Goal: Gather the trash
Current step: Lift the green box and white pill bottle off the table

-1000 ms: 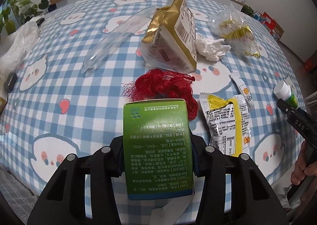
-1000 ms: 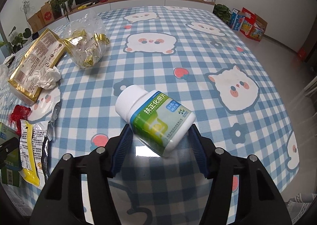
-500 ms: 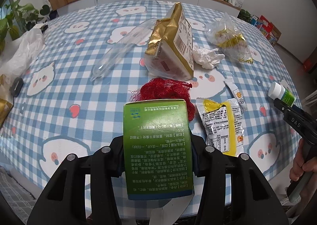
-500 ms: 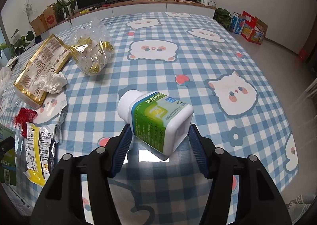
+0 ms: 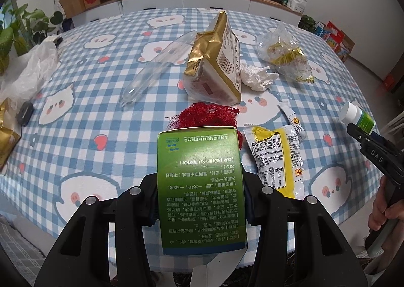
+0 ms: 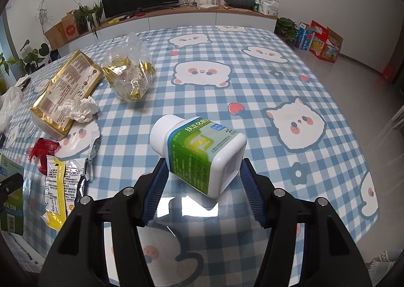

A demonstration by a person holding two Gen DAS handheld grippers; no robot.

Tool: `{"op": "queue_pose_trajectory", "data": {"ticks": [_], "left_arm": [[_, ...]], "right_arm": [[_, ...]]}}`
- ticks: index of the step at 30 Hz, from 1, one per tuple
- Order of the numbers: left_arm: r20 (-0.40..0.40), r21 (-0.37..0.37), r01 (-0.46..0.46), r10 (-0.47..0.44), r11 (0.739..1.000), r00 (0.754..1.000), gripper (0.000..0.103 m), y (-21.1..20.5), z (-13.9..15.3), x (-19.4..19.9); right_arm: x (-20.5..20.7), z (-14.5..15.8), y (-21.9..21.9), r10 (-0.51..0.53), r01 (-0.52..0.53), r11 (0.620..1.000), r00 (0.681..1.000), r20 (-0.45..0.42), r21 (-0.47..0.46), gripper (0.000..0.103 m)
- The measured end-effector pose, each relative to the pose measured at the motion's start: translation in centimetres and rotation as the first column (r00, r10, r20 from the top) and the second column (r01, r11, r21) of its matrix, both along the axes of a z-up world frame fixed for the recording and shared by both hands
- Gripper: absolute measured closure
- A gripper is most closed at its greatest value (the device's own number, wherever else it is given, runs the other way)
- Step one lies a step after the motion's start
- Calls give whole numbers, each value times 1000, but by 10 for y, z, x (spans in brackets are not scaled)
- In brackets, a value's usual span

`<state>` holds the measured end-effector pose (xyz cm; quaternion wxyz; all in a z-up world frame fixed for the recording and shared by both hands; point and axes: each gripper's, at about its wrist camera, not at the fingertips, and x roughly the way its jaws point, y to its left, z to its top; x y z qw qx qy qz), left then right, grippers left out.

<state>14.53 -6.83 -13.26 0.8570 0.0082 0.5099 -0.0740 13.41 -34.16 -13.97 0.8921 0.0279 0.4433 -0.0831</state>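
My left gripper (image 5: pixel 200 201) is shut on a green medicine box (image 5: pixel 200 186), held upright above the near edge of the checked table (image 5: pixel 101 90). My right gripper (image 6: pixel 203 178) is shut on a white pill bottle (image 6: pixel 199 153) with a green label, tilted with its cap to the far left, lifted above the tablecloth. In the left wrist view the bottle (image 5: pixel 357 116) and the right gripper (image 5: pixel 373 153) appear at the right edge, with a hand below them. Left on the table are a red mesh net (image 5: pixel 209 116), a yellow snack wrapper (image 5: pixel 277 158) and a crumpled tissue (image 5: pixel 255 76).
A gold bag (image 5: pixel 217 59), a clear bag of gold wrappers (image 5: pixel 285 57), a clear plastic tube (image 5: pixel 156 70), a small sachet (image 5: pixel 294 120) and a white plastic bag (image 5: pixel 27 72) lie on the table. A cabinet with a television and plants stands behind.
Both grippers have risen with their loads, so the table looks farther away. The pill bottle has tipped, its base now turned more toward the camera.
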Motion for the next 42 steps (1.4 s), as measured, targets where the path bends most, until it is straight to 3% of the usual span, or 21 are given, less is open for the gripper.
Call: {"op": "queue_pose_trajectory", "data": {"ticks": [20, 42], "left_arm": [[51, -16, 8, -7, 1000, 999, 56, 4, 25, -46], [96, -48, 3, 1, 999, 995, 56, 21, 34, -131]], "right_arm": [[-54, 48, 40, 79, -79, 997, 992, 100, 4, 47], [-140, 47, 91, 146, -146, 989, 986, 86, -5, 47]]}}
